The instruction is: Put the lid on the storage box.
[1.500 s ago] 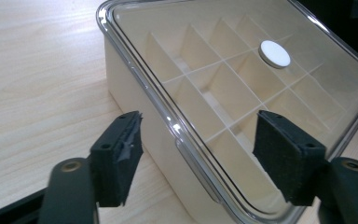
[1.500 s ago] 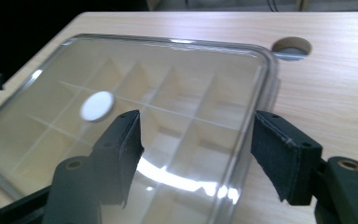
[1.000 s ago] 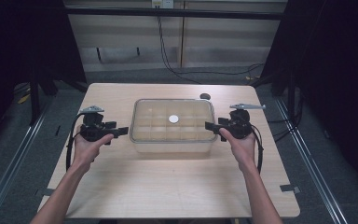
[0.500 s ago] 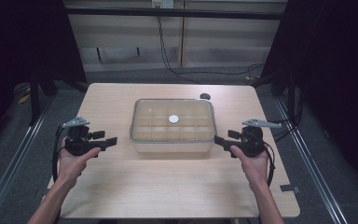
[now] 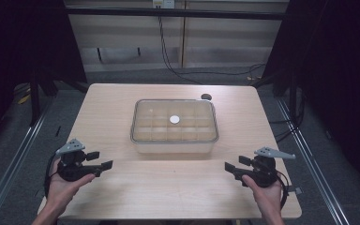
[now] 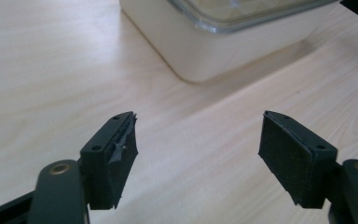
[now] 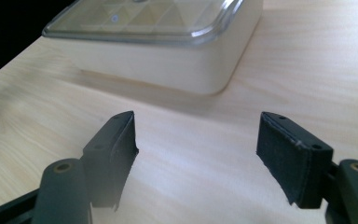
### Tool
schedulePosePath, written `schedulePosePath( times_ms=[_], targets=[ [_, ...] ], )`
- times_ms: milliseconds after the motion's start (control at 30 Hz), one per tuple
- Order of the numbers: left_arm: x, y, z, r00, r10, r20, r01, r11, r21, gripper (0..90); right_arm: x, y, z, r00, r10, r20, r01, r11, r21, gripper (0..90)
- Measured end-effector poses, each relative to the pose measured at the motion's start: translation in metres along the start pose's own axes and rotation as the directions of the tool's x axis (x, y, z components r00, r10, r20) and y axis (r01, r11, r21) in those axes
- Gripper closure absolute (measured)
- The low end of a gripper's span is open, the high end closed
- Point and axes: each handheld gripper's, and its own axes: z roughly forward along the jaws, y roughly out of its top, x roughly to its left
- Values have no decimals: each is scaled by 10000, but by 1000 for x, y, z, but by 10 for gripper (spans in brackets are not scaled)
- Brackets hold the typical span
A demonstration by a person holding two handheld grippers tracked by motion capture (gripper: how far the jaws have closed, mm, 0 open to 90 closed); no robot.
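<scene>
High view shows my left tool [image 5: 101,161] and my right tool [image 5: 234,165] low over the pale wooden bench [image 5: 178,192], one near each front corner, both spread wide with nothing between the jaws. Between them and farther back sits the cream rectangular plastic box with a clear lid [image 5: 174,125], well apart from both tools. A small white round disc [image 5: 174,120] shows at the lid's middle, over divided compartments.
</scene>
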Motion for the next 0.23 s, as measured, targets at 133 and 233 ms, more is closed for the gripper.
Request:
schedulePosePath(
  times_ms=[133,233],
  targets=[
    [-3,-17,2,9999,108,74,-110,9998,184,259,0,-13,-4,9999,69,104,-70,10000,63,278],
    [0,-26,7,9998,-220,18,219,9994,280,258,-3,-17,-2,9996,-17,268,15,10000,71,259]
  ],
)
